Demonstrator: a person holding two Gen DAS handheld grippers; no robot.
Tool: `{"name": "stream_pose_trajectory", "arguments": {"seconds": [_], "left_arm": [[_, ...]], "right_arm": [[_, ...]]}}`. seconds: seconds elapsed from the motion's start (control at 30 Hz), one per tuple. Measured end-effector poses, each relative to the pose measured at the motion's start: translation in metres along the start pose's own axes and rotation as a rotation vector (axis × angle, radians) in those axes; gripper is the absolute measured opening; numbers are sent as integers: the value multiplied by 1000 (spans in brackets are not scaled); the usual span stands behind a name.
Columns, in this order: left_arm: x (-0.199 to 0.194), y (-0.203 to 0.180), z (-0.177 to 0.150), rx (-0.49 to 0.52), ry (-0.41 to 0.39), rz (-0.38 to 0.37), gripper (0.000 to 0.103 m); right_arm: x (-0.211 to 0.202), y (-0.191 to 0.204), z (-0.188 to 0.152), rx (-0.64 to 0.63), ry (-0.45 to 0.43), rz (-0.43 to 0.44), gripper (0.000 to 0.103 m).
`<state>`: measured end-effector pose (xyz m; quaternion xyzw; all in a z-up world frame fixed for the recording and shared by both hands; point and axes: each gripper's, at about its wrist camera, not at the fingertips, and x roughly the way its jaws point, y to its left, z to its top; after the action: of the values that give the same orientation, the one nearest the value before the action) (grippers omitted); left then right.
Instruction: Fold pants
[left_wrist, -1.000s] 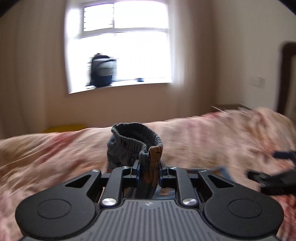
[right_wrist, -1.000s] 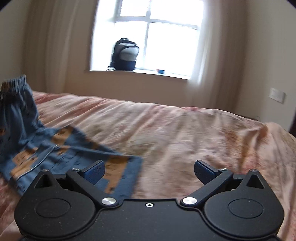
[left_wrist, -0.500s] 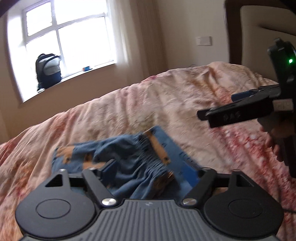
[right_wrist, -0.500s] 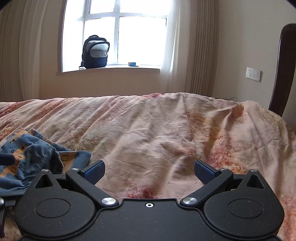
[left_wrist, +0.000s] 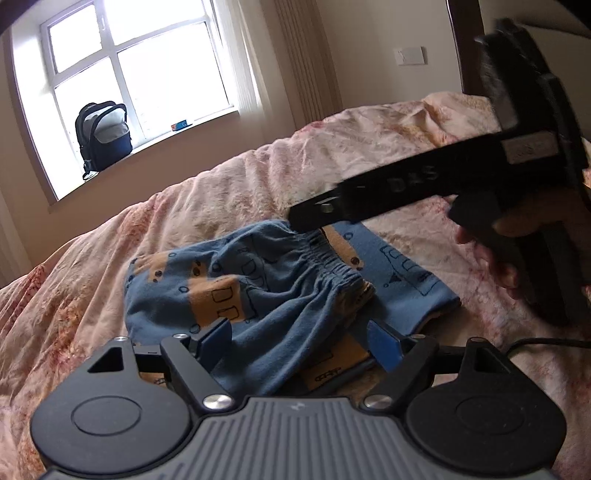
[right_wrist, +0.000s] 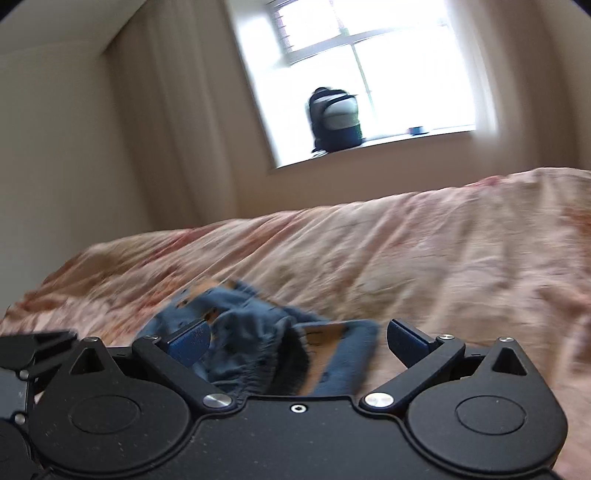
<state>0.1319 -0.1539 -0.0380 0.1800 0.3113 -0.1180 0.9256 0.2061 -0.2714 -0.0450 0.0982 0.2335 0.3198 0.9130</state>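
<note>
Small blue pants (left_wrist: 280, 291) with orange print lie crumpled on the pink floral bedspread (left_wrist: 236, 192), elastic waistband up and to the right. My left gripper (left_wrist: 301, 338) is open, its fingers on either side of the cloth's near edge, holding nothing. The right gripper's black body (left_wrist: 424, 184) reaches in from the right above the waistband. In the right wrist view, which is blurred, my right gripper (right_wrist: 297, 339) is open over the pants (right_wrist: 258, 332).
The bedspread (right_wrist: 424, 266) covers the bed all around the pants. A dark headboard (left_wrist: 469, 48) stands at the right. A backpack (left_wrist: 103, 133) sits on the windowsill behind the bed. A black cable (left_wrist: 546, 343) lies at the right.
My left gripper let go of the pants' waistband and opened; the pants dropped in a heap on the bed. My right gripper swung left over the pants.
</note>
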Motion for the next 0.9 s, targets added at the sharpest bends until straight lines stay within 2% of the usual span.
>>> {"name": "stream_pose_trajectory", "arguments": {"seconds": [0.1, 0.17, 0.23, 0.3, 0.43, 0.5, 0.63, 0.9], "left_arm": [[2, -6, 0, 42, -2, 3, 83], [1, -8, -1, 61, -6, 9, 82], [1, -8, -1, 66, -6, 17, 80], [2, -8, -1, 68, -2, 22, 76], [3, -7, 0, 62, 3, 23, 74], [4, -7, -1, 64, 6, 21, 73], [4, -5, -1, 59, 8, 22, 73], [2, -6, -3, 70, 12, 19, 74]], "right_arm": [[15, -4, 5, -3, 13, 21, 94], [23, -4, 7, 5, 18, 21, 86], [27, -5, 6, 23, 34, 40, 72], [27, -3, 1, 14, 51, 51, 68], [29, -1, -4, 5, 72, 35, 48], [30, -3, -4, 16, 72, 29, 42], [29, -3, -6, 19, 75, 25, 39], [29, -5, -6, 29, 79, 26, 40]]}}
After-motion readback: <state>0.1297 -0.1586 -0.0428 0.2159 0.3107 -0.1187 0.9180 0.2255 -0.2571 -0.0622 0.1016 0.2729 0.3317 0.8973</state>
